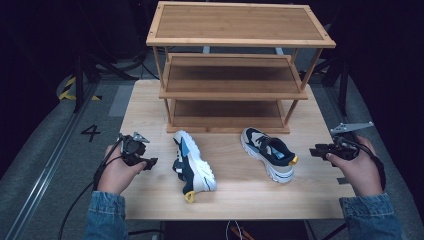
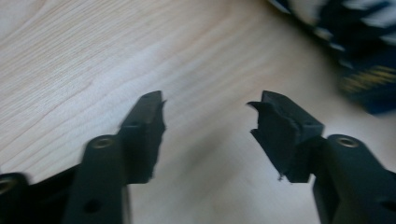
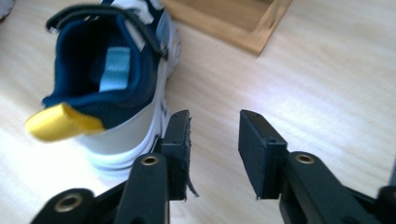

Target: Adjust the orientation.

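Far left on the wooden table [image 1: 150,107]: left gripper [image 1: 148,162], jaws spread with nothing between them, only bare wood under the pads in the left gripper view; just right of it, left shoe [image 1: 193,165], long axis running far-to-near with a slight lean rightward, toe toward the wooden rack [image 1: 235,65], yellow heel tab at the near end; lies to the right of that gripper, close by, its dark blurred edge [image 2: 359,56] at the upper right of the left gripper view. Further right, right shoe [image 1: 269,153], axis slanting from far-left toe to near-right heel, heel tab turned toward the right gripper [image 1: 314,150]; jaws there parted too, empty, the heel [image 3: 107,107] just beyond and left of the fingertips in the right gripper view, not between the pads. Probably one shoe per hand, each nearer its own side; heel of the right shoe the readier grab; rack shelves bare behind.
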Demonstrator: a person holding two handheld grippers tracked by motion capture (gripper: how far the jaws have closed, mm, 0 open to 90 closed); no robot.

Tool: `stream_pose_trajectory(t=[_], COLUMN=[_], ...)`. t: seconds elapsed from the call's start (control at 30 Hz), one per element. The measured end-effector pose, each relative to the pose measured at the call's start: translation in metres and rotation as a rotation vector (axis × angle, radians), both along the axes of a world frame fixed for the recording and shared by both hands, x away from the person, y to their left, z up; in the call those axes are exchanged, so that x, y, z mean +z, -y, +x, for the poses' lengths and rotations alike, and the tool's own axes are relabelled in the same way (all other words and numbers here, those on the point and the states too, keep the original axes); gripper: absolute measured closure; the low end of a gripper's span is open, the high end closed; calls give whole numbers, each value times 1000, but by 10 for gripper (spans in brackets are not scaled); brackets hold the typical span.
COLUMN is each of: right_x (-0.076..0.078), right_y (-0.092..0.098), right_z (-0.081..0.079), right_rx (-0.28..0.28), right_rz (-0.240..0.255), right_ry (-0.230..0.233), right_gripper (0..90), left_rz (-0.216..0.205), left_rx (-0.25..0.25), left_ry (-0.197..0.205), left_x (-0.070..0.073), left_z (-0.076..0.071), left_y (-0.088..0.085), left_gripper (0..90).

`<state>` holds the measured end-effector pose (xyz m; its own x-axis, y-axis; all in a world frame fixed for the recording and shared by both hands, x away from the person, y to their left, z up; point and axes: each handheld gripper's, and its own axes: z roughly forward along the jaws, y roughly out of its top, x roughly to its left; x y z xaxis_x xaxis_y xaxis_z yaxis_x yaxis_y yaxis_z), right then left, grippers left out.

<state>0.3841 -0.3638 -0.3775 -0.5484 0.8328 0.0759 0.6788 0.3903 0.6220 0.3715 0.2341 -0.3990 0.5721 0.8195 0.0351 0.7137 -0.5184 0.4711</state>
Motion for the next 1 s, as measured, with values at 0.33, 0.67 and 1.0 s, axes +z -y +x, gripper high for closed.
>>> stream_pose_trajectory(t=[0.33, 0.67, 1.0], right_x=[-2, -3, -4], right_y=[-1, -1, -4], right_z=[-5, -5, -8], right_rx=[13, 8, 12], right_rz=[-23, -12, -1], right_ry=[-24, -23, -44], right_gripper=[633, 625, 652], left_rz=[48, 38, -38], left_rx=[-53, -85, -154], left_ry=[-47, -44, 17], left_x=[24, 25, 38], left_z=[-18, -17, -19], left_y=[28, 33, 53], left_gripper=[339, 408, 567])
